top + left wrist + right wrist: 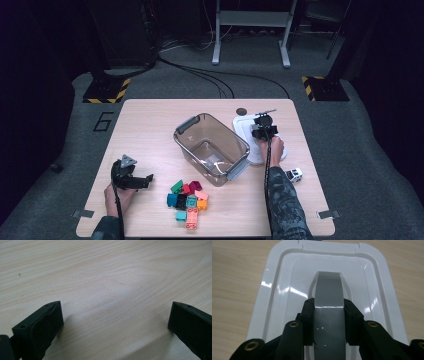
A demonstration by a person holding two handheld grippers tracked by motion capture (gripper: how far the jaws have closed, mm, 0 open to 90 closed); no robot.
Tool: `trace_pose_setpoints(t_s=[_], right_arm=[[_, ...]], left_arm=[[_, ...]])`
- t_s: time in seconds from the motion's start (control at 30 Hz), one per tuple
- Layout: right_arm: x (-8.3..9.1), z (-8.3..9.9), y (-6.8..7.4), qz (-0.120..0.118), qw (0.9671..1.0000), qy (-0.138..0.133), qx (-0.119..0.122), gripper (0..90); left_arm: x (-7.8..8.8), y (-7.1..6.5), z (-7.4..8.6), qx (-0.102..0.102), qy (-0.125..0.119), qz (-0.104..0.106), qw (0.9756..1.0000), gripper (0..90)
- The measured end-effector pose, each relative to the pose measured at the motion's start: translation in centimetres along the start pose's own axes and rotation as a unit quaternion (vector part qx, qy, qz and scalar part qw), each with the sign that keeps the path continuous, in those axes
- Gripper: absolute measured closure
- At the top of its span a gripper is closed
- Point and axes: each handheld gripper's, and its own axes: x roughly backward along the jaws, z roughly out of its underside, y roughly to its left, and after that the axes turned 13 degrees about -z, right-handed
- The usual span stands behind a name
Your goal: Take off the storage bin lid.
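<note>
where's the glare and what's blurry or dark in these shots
Right gripper view: bright glare streaks on the glossy white lid, whose grey handle the right gripper clamps. Left gripper view: the left gripper looks soft, and shadow lies on the table beside each jaw. High view: the floor's edges fall dark.

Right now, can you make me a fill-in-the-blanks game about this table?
1. The right gripper is shut on the grey ____ of the white lid.
2. The left gripper has its jaws ____ over bare wood.
3. The clear bin stands ____ the lid.
4. The toy bricks lie ____ the bin.

Missing words: handle; open; beside; outside
</note>
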Motion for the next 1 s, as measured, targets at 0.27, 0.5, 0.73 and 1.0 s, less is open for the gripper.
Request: trace_pose_setpoints(t_s=[0.27, 0.5, 0.73, 1.0], right_arm=[[0.8, 0.0, -0.2, -0.02, 0.9998, -0.008, -0.001, 57.1], [2.8, 0.2, -0.7, -0.033, 0.9993, -0.018, 0.006, 38.5], [4.8, 1.1, -1.5, -0.046, 0.9985, -0.029, 0.013, 24.1], [7.0, 2.5, -1.6, -0.067, 0.9968, -0.033, 0.027, 13.8]], left_arm=[[0.0, 0.0, 0.0, 0.0, 0.0, 0.0, 1.0, 0.0], [0.0, 0.0, 0.0, 0.0, 0.0, 0.0, 1.0, 0.0], [0.0, 0.0, 0.0, 0.0, -0.003, 0.0, 1.0, 0.0], [0.0, 0.0, 0.0, 0.0, -0.003, 0.0, 1.0, 0.0]])
